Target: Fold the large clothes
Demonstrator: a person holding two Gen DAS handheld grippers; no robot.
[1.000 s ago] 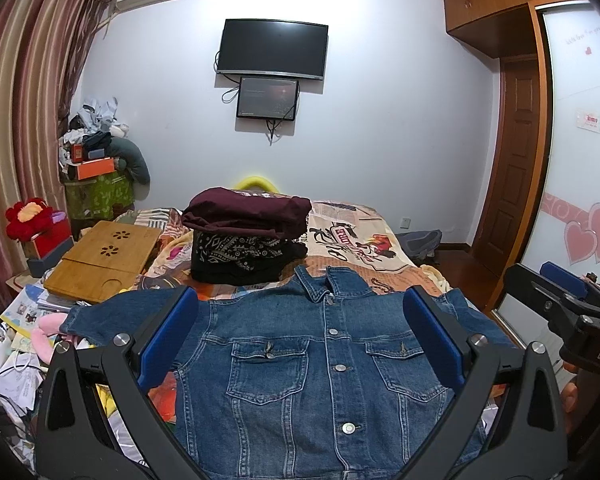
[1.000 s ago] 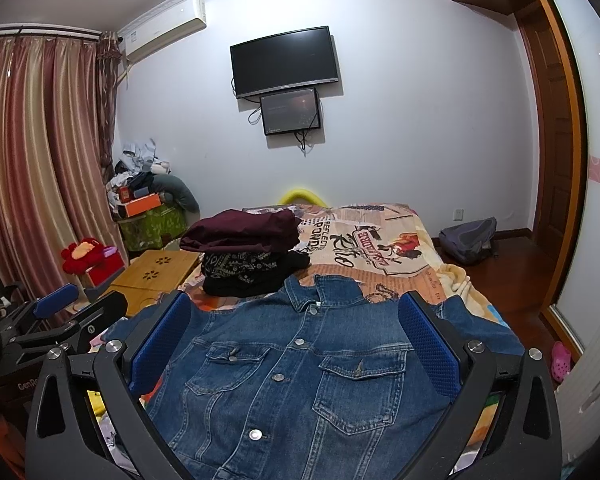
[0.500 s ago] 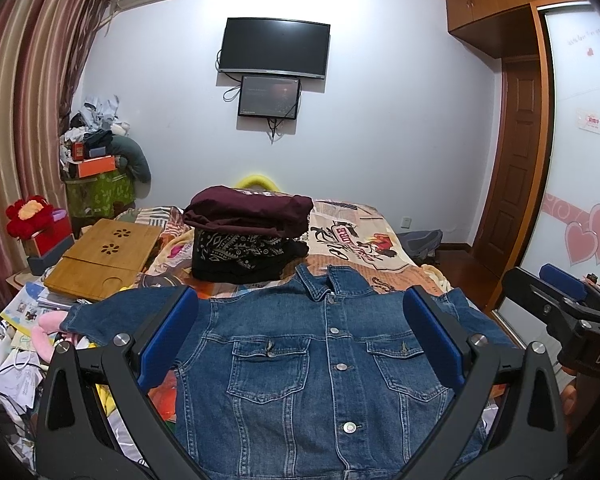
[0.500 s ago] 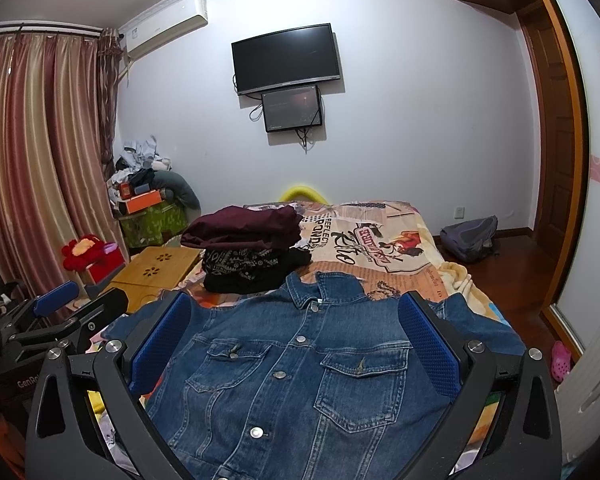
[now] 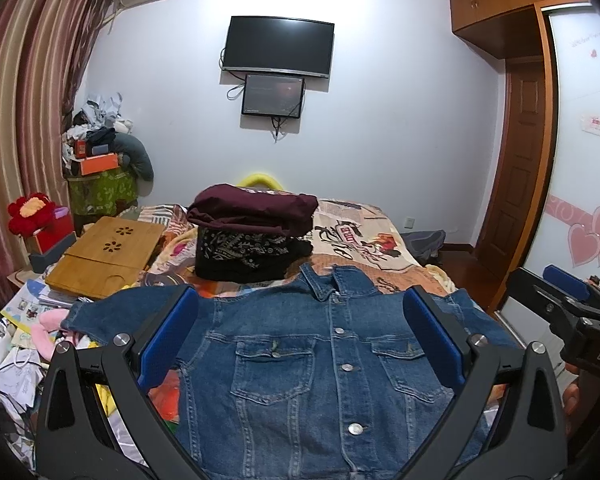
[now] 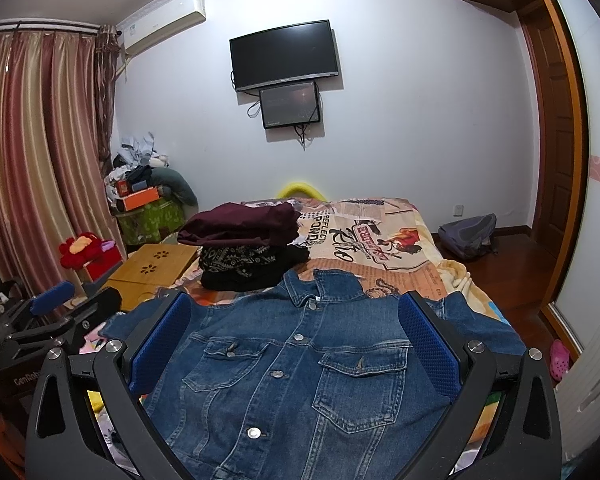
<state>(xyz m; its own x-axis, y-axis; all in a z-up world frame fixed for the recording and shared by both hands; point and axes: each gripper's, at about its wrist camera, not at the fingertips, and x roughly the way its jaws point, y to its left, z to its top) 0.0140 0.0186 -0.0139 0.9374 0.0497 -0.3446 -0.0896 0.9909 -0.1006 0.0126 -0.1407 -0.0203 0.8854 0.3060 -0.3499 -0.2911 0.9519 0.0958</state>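
Denim jacket (image 5: pixel 320 364) lies front-up and buttoned on the bed (image 5: pixel 364 240), collar pointing away, sleeves spread to either side. Left gripper (image 5: pixel 300 344) hovers above the jacket front — jaws spread wide, blue pads (image 5: pixel 166 340) gripping nothing. Right gripper (image 6: pixel 294 344) sits likewise over the jacket, jaws wide apart, empty. Beyond the collar, a stack of folded clothes (image 5: pixel 252 232) — maroon on top, dark patterned below — rests on the printed bedspread. A wooden lap tray (image 5: pixel 104 252) lies left of the stack. Farthest, a wall-mounted television (image 5: pixel 278 46) hangs on the far wall.
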